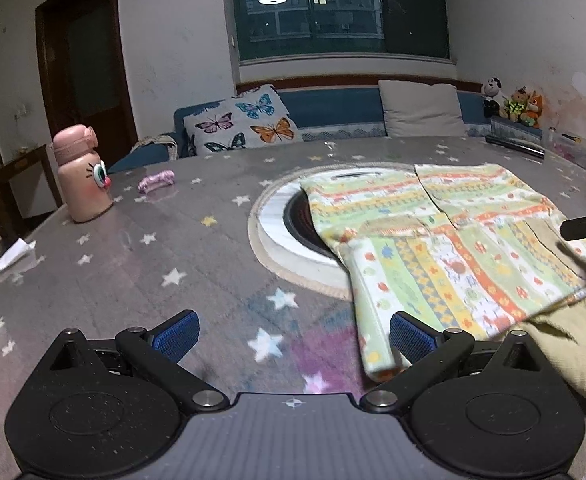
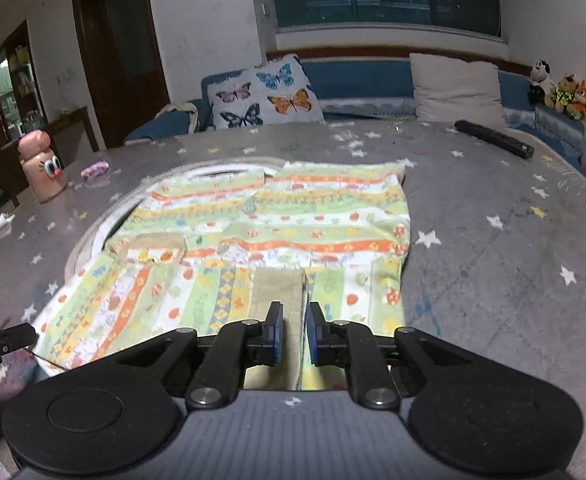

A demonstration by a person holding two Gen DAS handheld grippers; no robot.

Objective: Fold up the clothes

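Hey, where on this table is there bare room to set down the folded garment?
Free: the starry tablecloth between the pink bottle and the round centre ring, and the stretch right of the striped garment, short of the black remote. Crowded: the centre, where the garment covers the ring.

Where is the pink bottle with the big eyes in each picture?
Left wrist view: pink bottle stands at far left, on the table's edge.
Right wrist view: the bottle is smaller, at far left, left of the shirt.
Shared landmark: butterfly pillow behind the table.
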